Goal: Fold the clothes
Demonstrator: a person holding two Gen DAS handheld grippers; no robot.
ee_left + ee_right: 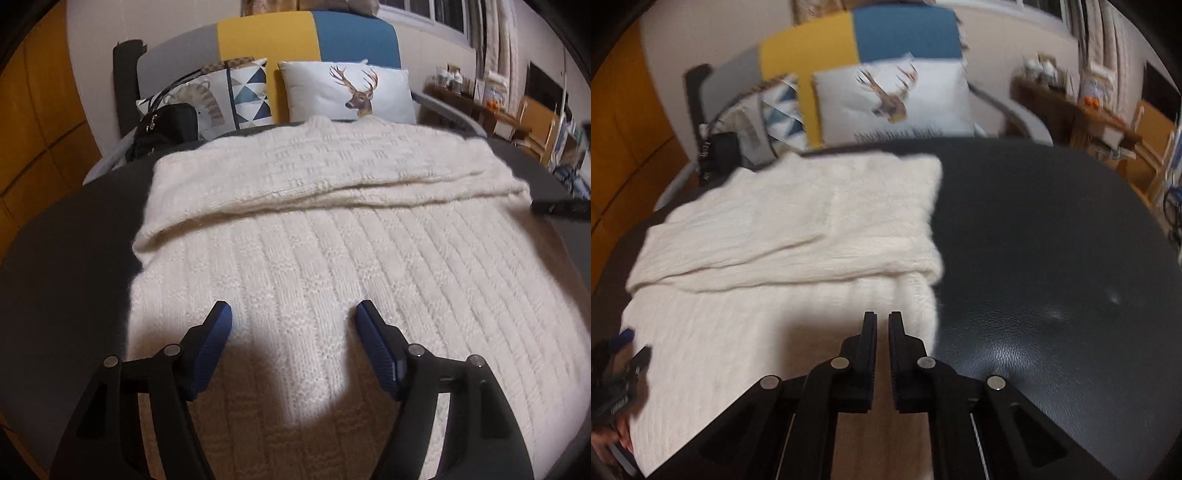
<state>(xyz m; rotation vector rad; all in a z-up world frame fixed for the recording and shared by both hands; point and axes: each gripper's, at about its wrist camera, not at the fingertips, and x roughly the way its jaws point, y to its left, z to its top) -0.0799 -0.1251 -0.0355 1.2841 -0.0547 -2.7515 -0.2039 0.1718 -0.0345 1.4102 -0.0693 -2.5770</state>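
Nearest in the left wrist view, the left gripper [293,314] hovers over the cream knit sweater [332,266] with its blue-padded fingers [216,343] spread wide apart and nothing between them. In the right wrist view, the right gripper [882,317] sits at the sweater's near right edge with its black fingers nearly together, a thin gap showing; whether any knit is pinched there cannot be told. The sweater [775,258] lies flat on a dark leather seat [1052,258], its far part folded over the near part in a thick layer. Beyond it, a black handbag [166,127] rests at the left, beside a geometric-print cushion [240,96] and a deer-print cushion [351,92] leaning against the grey, yellow and blue backrest [266,40].
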